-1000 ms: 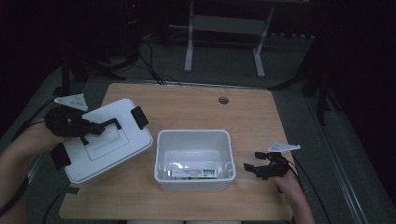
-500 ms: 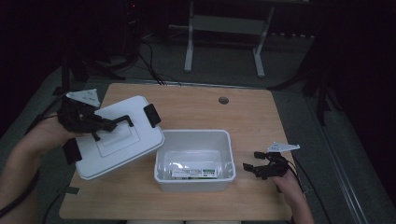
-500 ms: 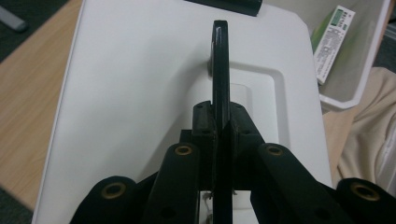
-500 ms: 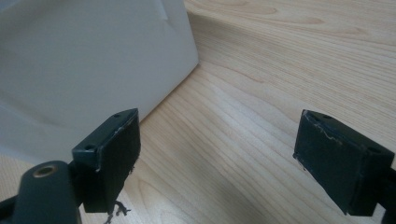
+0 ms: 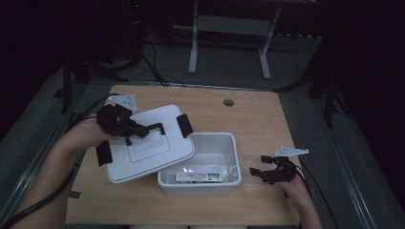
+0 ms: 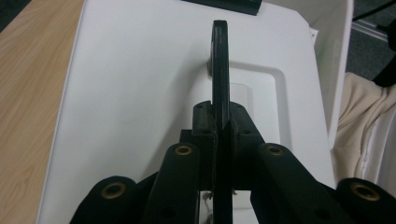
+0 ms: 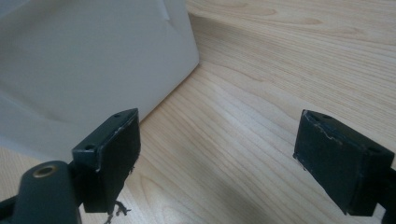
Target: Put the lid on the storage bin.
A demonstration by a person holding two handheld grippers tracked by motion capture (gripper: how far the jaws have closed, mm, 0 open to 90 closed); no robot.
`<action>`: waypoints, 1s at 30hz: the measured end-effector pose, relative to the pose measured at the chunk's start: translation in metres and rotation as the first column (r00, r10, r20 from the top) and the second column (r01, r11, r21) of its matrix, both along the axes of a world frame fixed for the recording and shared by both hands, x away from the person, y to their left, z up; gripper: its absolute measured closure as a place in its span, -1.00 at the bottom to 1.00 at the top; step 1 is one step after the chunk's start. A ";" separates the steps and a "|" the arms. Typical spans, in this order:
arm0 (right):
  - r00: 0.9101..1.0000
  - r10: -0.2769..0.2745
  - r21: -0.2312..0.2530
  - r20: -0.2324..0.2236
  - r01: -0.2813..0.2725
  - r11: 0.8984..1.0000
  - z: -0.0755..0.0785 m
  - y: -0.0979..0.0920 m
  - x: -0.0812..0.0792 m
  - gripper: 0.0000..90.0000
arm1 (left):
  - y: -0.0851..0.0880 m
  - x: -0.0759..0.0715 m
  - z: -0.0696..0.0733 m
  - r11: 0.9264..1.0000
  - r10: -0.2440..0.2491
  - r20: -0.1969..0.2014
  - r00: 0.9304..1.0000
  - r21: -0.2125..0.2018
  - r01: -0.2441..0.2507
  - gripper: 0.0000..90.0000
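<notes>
A white lid [image 5: 143,148] with black side clips hangs tilted over the left rim of the open white box [image 5: 200,188]. My left gripper [image 5: 143,130] is shut on the lid's black handle [image 5: 155,128]. In the left gripper view that handle [image 6: 220,60] runs as a thin black bar out from between my closed jaws, above the lid [image 6: 140,93]. Inside the box lies a small labelled packet [image 5: 200,176]. My right gripper [image 5: 260,172] rests open on the table just right of the box, and in its own view the box wall [image 7: 93,60] stands beside the left pad.
The wooden table [image 5: 267,124] has a round cable hole [image 5: 229,102] near its far edge. Cables trail off the table's left side. A pale metal stand [image 5: 229,28] is on the dark floor beyond the table.
My left gripper has carried the lid to the right, from the table's left side to partly over the box's left rim. The right gripper has stayed put.
</notes>
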State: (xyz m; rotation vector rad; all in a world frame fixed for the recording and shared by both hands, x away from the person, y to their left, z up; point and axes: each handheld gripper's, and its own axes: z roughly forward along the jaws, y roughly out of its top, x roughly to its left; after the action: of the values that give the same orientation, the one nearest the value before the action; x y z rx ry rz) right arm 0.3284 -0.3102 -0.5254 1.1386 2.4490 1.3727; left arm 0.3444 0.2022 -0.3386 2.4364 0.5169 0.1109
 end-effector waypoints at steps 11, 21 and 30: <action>1.000 -0.007 0.007 0.000 0.007 1.000 -0.001 -0.004 -0.002 -0.68 | -0.051 0.007 -0.002 0.996 -0.093 -0.007 0.996 0.005 0.093 0.86; 1.000 -0.009 0.013 0.001 0.009 1.000 -0.001 -0.007 -0.004 -0.68 | -0.096 0.007 0.000 0.987 -0.162 -0.005 0.987 0.002 0.162 0.86; 1.000 -0.010 0.020 0.004 0.010 1.000 0.000 -0.008 -0.004 -0.68 | -0.131 0.007 -0.006 0.974 -0.226 -0.025 0.974 0.025 0.227 0.86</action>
State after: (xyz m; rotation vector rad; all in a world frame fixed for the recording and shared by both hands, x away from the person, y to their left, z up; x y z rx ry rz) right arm 0.3240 -0.3178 -0.5256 1.1494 2.4291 1.3978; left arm 0.3510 0.0711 -0.3449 2.5069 0.2453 -0.0056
